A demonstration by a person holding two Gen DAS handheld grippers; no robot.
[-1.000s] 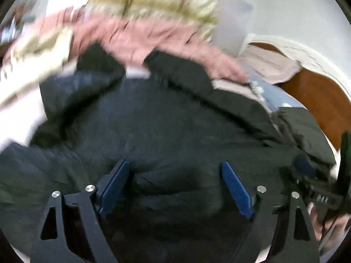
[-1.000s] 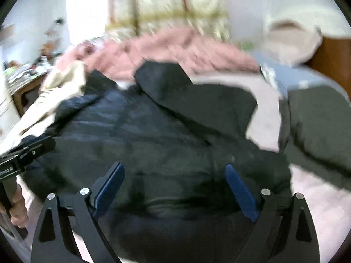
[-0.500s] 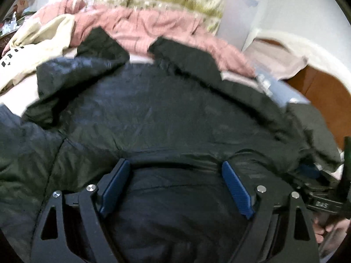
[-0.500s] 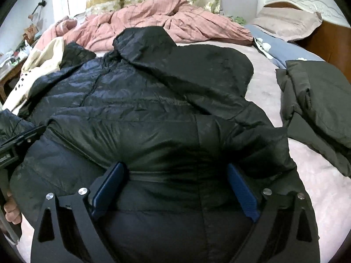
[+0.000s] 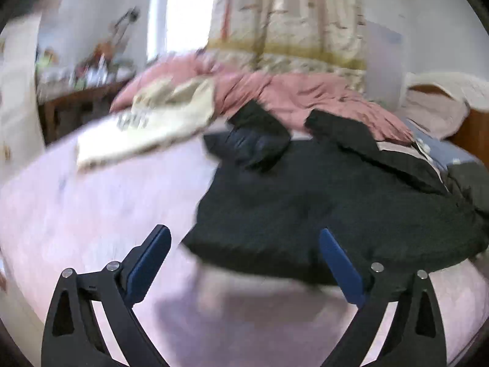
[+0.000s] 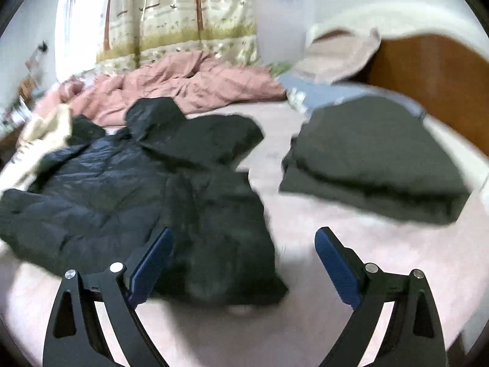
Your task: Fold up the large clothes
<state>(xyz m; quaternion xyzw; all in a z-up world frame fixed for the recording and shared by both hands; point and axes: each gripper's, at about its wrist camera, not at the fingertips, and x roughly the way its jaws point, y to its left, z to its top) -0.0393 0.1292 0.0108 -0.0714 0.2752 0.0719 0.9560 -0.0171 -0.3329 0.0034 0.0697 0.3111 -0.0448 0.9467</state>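
Observation:
A black puffer jacket (image 6: 146,189) lies spread on the pink bed sheet (image 6: 305,290), its hood toward the far side. It also shows in the left wrist view (image 5: 330,202), to the right. My left gripper (image 5: 244,266) is open and empty, above the sheet at the jacket's near left edge. My right gripper (image 6: 244,263) is open and empty, above the jacket's near right corner. A dark green garment (image 6: 373,159) lies folded on the right of the bed.
A crumpled pink quilt (image 6: 183,85) lies along the far side. A cream garment (image 5: 159,122) lies at the far left. A wooden headboard (image 6: 428,70) with a pillow (image 6: 342,52) stands at the right. A cluttered table (image 5: 79,91) stands beyond the bed's left.
Both grippers have pulled back and up from the jacket, open throughout. The left view has swung left, so bare sheet shows. The right view has swung right toward the folded green garment.

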